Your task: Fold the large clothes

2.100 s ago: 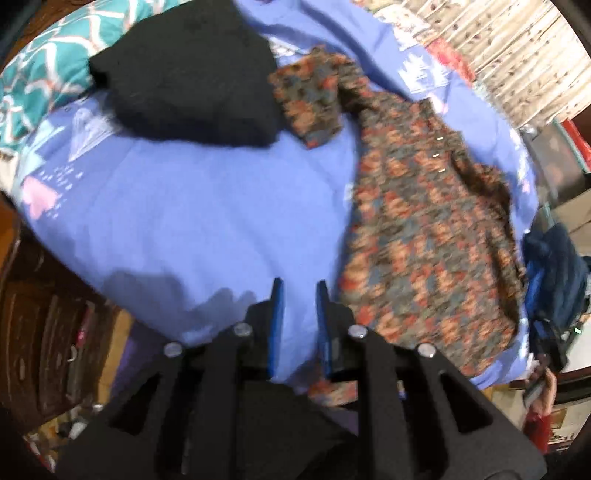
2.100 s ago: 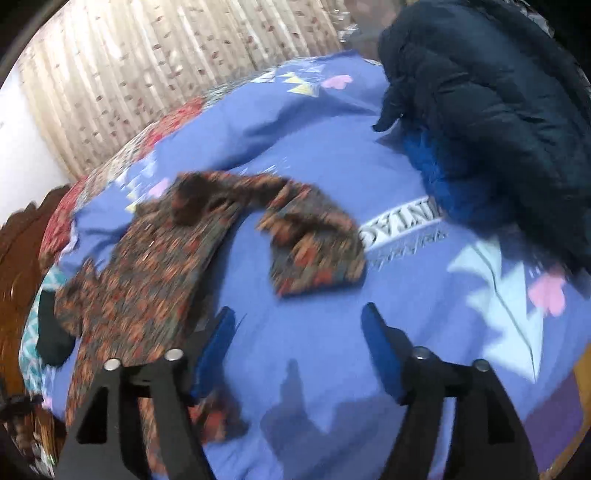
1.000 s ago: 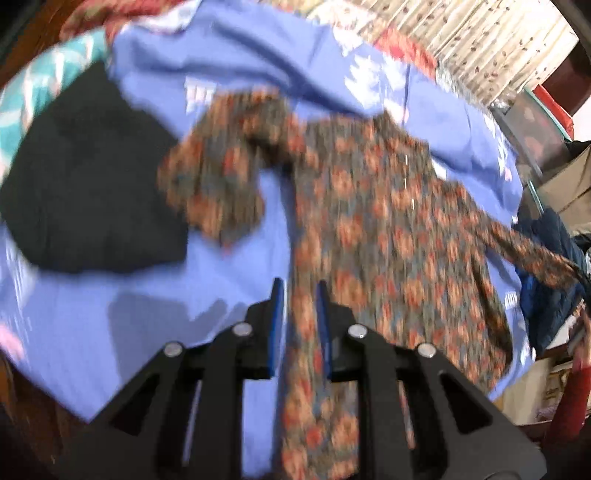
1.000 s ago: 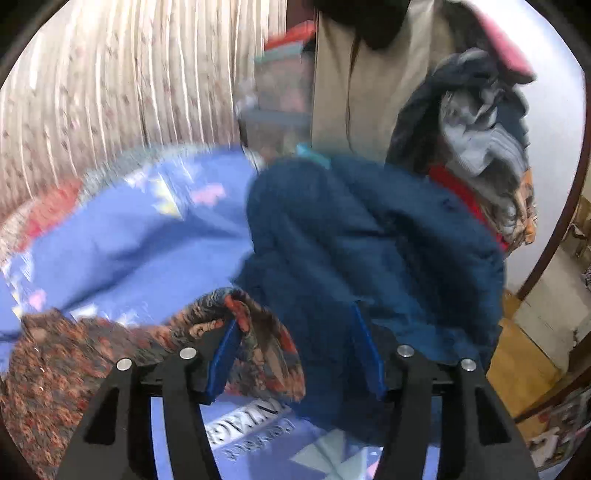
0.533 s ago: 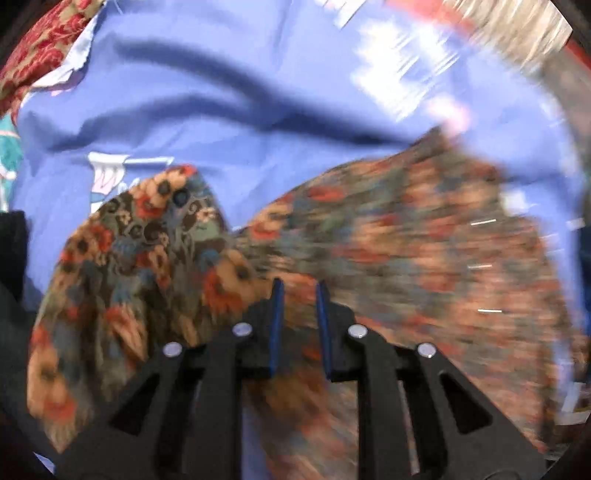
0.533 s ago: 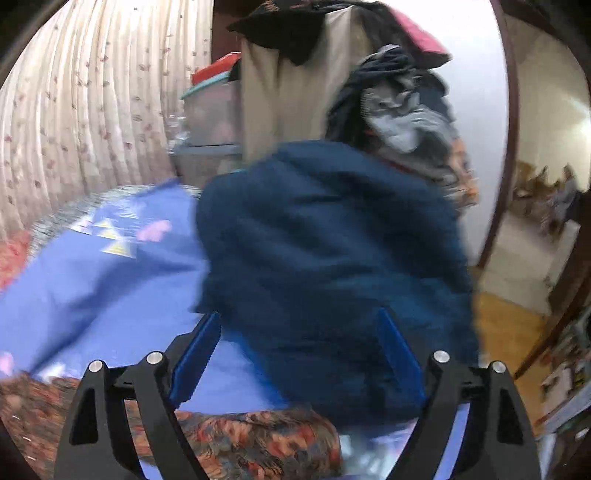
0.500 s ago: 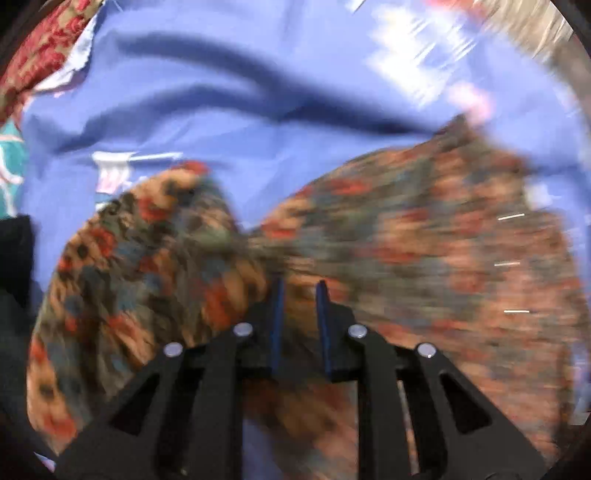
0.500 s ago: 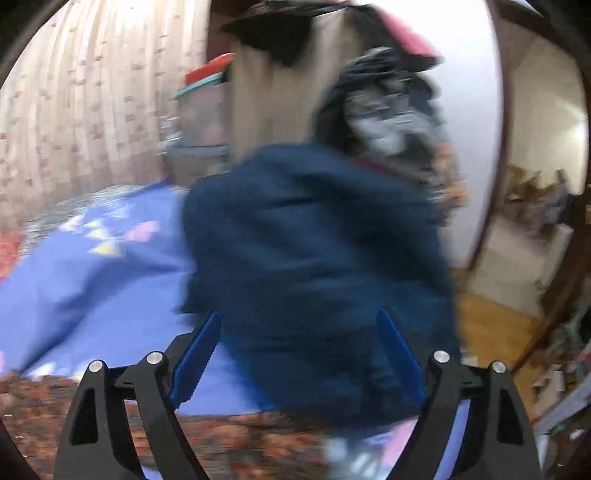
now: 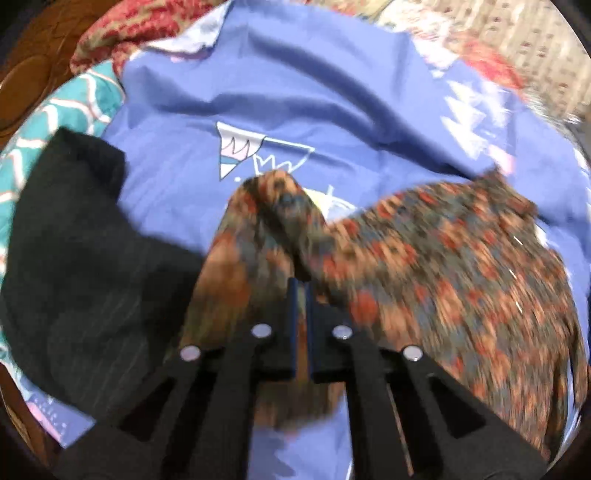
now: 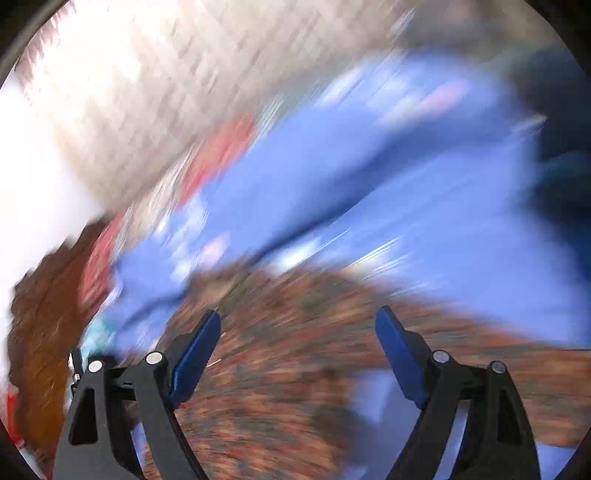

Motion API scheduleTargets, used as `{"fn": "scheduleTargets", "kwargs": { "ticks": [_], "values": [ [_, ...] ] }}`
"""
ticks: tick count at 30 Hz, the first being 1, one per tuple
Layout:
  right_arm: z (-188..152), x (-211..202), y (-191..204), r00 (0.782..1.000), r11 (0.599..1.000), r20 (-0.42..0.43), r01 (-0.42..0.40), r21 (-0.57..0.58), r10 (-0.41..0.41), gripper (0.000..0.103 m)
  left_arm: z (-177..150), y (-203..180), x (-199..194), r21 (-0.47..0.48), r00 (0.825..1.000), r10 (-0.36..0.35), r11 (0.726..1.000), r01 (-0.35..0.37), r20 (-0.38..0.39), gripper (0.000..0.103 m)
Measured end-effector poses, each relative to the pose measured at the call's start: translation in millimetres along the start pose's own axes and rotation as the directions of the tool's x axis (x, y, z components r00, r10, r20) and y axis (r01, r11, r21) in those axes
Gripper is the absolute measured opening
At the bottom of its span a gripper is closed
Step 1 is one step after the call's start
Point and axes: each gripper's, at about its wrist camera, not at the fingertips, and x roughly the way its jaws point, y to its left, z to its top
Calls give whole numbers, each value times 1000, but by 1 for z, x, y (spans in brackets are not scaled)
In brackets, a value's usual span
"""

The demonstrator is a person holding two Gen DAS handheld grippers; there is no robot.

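Observation:
A floral shirt [image 9: 436, 258] in orange, red and grey lies spread on the blue bedsheet [image 9: 314, 92]. My left gripper [image 9: 301, 291] is shut on the shirt's sleeve [image 9: 258, 236], which bunches up just ahead of the fingertips. In the right wrist view the picture is heavily blurred; the shirt [image 10: 295, 350] shows as a brown-orange smear below and ahead of my right gripper [image 10: 297, 332], which is open and empty above it.
A black garment [image 9: 74, 240] lies left of the sleeve. A teal patterned cloth [image 9: 55, 118] and a red patterned cloth [image 9: 140, 29] lie at the bed's far left. A dark blue jacket [image 10: 554, 147] shows at the right. A curtain [image 10: 166, 92] hangs behind.
My left gripper has pulled the sleeve up into a bunch. My right gripper has swung fast from the blue jacket back over the shirt, still open.

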Motion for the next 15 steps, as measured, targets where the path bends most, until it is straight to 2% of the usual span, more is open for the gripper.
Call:
{"fn": "scheduleTargets", "kwargs": {
  "ticks": [1,3,5,6,7,8,9,10,11,12,13,14,15],
  "values": [
    [2,34,14,999,1000,-49,0,-26,-1,97,-12,3,-13,4,1000,-14,1000,14,3,4],
    [7,95,33,993,995,-97,67,-78,-74,96,-40,22,-36,-4,1000,-29,1000,29,5,4],
    [13,126,23,981,991,-148,119,-52,-126,96,-61,42,-53,-19,1000,-20,1000,20,4,5],
    [14,135,11,966,979,-159,198,-42,-203,95,-72,55,-60,-30,1000,-10,1000,10,-1,5],
    [17,135,-7,945,957,-152,288,-29,-289,76,-81,66,-64,-43,1000,0,999,0,-4,6],
    [21,128,-27,943,952,-150,305,32,-297,46,-87,77,-67,-61,1000,9,998,-10,-8,7],
    [23,116,-41,940,939,-130,330,100,-317,32,-95,92,-69,-91,1000,11,996,-12,-12,8],
    [24,105,-44,911,906,-108,409,106,-398,28,-100,102,-69,-118,1000,4,993,-6,-15,10],
    [24,90,-33,834,832,-52,552,59,-549,29,-101,108,-68,-133,1000,2,991,-5,-16,10],
    [20,76,-13,789,789,24,614,4,-614,30,-103,115,-66,-157,1000,2,988,-5,-18,10],
    [16,67,5,814,813,64,581,-34,-578,31,-104,121,-64,-178,1000,-7,984,5,-13,10],
    [8,61,30,857,852,71,516,-87,-511,31,-105,125,-63,-196,1000,-24,980,23,-5,10],
    [-5,60,65,889,874,66,457,-168,-452,31,-107,128,-63,-216,999,-45,975,46,8,10]
  ]
}}
